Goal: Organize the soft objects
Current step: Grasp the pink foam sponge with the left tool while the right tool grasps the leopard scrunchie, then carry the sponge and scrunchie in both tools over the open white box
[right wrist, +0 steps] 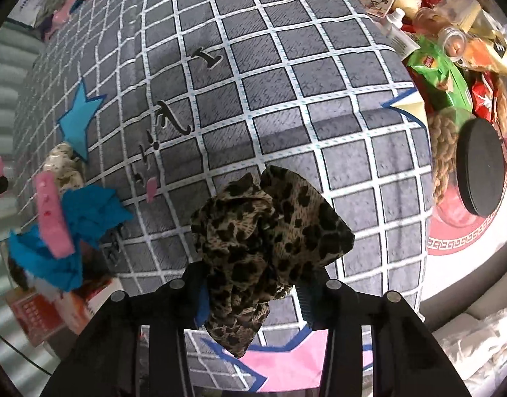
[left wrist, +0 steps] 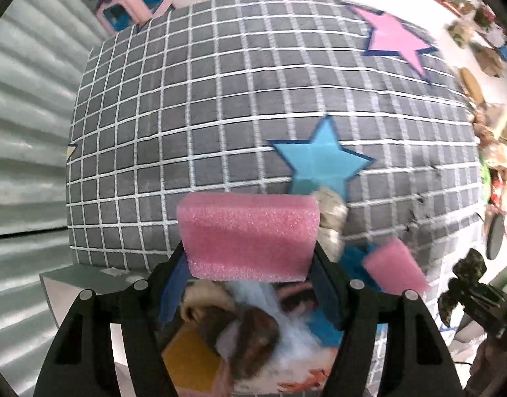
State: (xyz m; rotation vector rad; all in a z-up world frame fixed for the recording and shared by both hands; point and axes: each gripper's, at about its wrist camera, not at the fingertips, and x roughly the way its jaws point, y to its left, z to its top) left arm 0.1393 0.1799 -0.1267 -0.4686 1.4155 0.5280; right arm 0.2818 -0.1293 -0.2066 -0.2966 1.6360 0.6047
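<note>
My left gripper point(left wrist: 248, 264) is shut on a pink foam sponge point(left wrist: 250, 235), held above a box point(left wrist: 194, 360) of soft things: brown and beige cloths point(left wrist: 240, 327) and white fluff. A second pink sponge point(left wrist: 397, 269) and a blue cloth point(left wrist: 352, 261) lie at the box's right. My right gripper point(right wrist: 253, 294) is shut on a leopard-print cloth point(right wrist: 270, 241), held over the grey checked bed cover point(right wrist: 286, 99). In the right wrist view the blue cloth point(right wrist: 81, 225), the pink sponge point(right wrist: 53, 215) and a pale patterned cloth point(right wrist: 63, 165) sit at the left.
The grey checked cover point(left wrist: 237, 82) carries blue point(left wrist: 323, 162) and pink point(left wrist: 395, 36) star prints. A pink stool point(left wrist: 134, 0) stands at the far end. Snack bags point(right wrist: 438, 72), bottles point(right wrist: 399, 29) and a jar with a black lid point(right wrist: 482, 175) crowd the right side. A corrugated wall point(left wrist: 22, 132) is left.
</note>
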